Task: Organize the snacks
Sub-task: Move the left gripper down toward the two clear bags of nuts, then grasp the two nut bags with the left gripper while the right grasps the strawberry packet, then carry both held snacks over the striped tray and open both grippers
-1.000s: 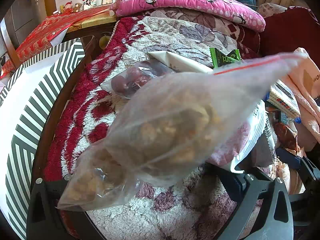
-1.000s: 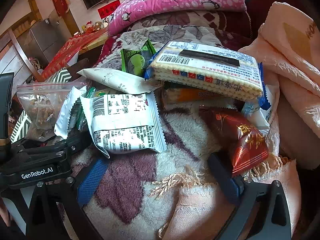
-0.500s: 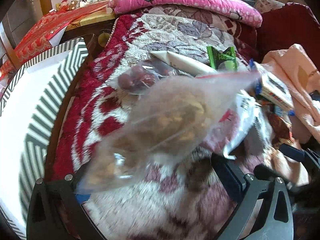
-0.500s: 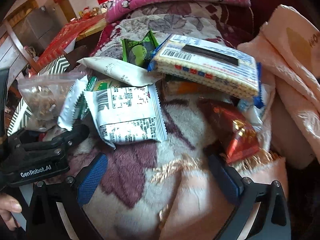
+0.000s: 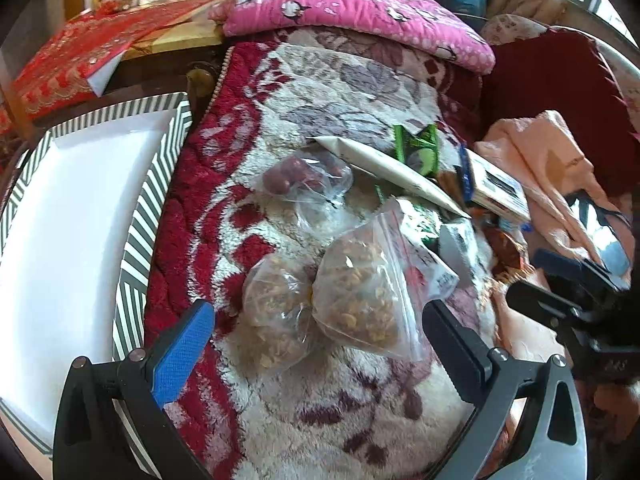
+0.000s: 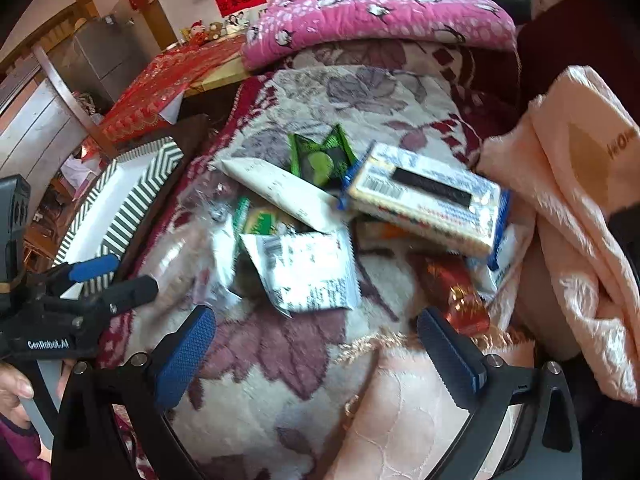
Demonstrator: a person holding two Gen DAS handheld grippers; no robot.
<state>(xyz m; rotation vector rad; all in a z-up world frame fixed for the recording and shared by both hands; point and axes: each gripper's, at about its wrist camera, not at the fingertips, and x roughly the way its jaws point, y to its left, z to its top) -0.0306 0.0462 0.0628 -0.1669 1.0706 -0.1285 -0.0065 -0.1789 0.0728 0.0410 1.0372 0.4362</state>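
A clear zip bag of nuts (image 5: 352, 296) lies on the fleecy blanket, folded into two lumps, just ahead of my left gripper (image 5: 320, 344), which is open and empty. A bag of red dates (image 5: 304, 178) lies beyond it. Behind are a white packet (image 5: 384, 168), a green packet (image 5: 416, 148) and a wafer pack (image 5: 496, 188). My right gripper (image 6: 316, 344) is open and empty above the blanket, short of a white barcode packet (image 6: 308, 272), the wafer pack (image 6: 424, 200) and a red packet (image 6: 460, 296).
A striped box (image 5: 132, 240) with a white inside stands left of the blanket; it also shows in the right wrist view (image 6: 128, 204). A pink pillow (image 5: 352, 4) lies at the back. A peach towel (image 6: 576, 208) is heaped at the right.
My left gripper has let go of the nut bag, which dropped onto the blanket, and the gripper has pulled back. My right gripper has drawn back a little from the snack pile.
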